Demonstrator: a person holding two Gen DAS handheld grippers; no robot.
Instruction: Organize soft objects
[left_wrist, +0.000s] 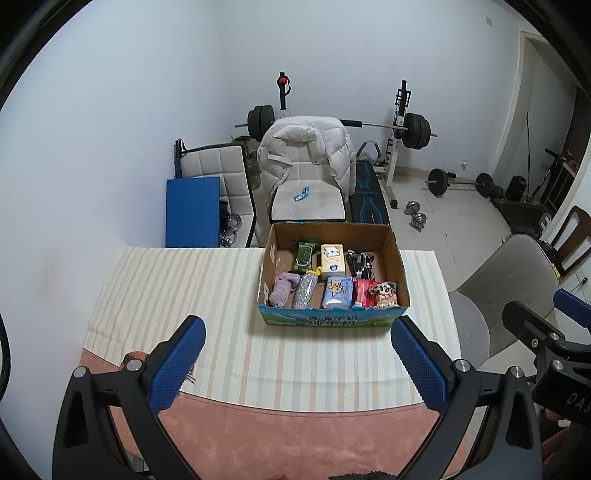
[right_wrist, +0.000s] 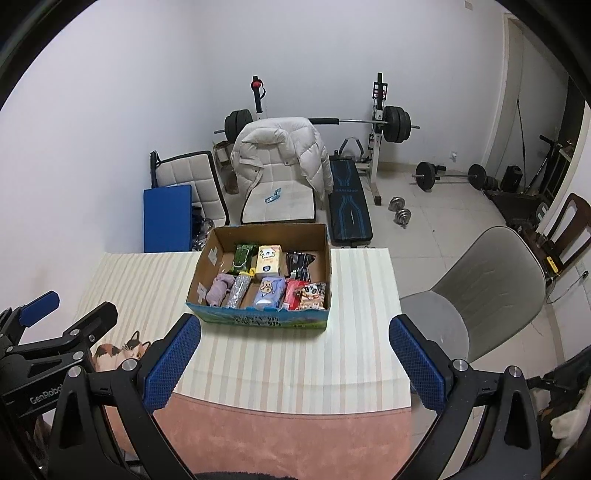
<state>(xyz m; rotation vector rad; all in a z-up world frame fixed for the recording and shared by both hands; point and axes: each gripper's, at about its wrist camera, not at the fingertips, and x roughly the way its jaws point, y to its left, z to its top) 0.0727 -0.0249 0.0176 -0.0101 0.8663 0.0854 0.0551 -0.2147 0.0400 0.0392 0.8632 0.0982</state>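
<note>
A cardboard box (left_wrist: 397, 258) (right_wrist: 202, 266) stands on the striped table cloth (left_wrist: 184, 288) (right_wrist: 362, 295). It holds several soft packs: a purple cloth (left_wrist: 282, 290) (right_wrist: 219, 290), a silver pouch (left_wrist: 304, 291), a blue tissue pack (left_wrist: 336, 293) (right_wrist: 269, 293), a red pack (left_wrist: 364, 293), a cartoon snack bag (left_wrist: 386, 295) (right_wrist: 313, 295), a green pack (left_wrist: 303, 254), a yellow box (left_wrist: 332, 260) (right_wrist: 269, 261) and a black pack (left_wrist: 361, 264). My left gripper (left_wrist: 298, 363) is open and empty, short of the box. My right gripper (right_wrist: 294, 360) is open and empty, short of the box.
A cat-print item (right_wrist: 118, 352) lies at the table's left front, partly hidden behind the left gripper. A pink mat (left_wrist: 295, 435) covers the near table. A grey chair (right_wrist: 480, 295) stands right. A chair with a white jacket (left_wrist: 306, 147) and weights stand behind.
</note>
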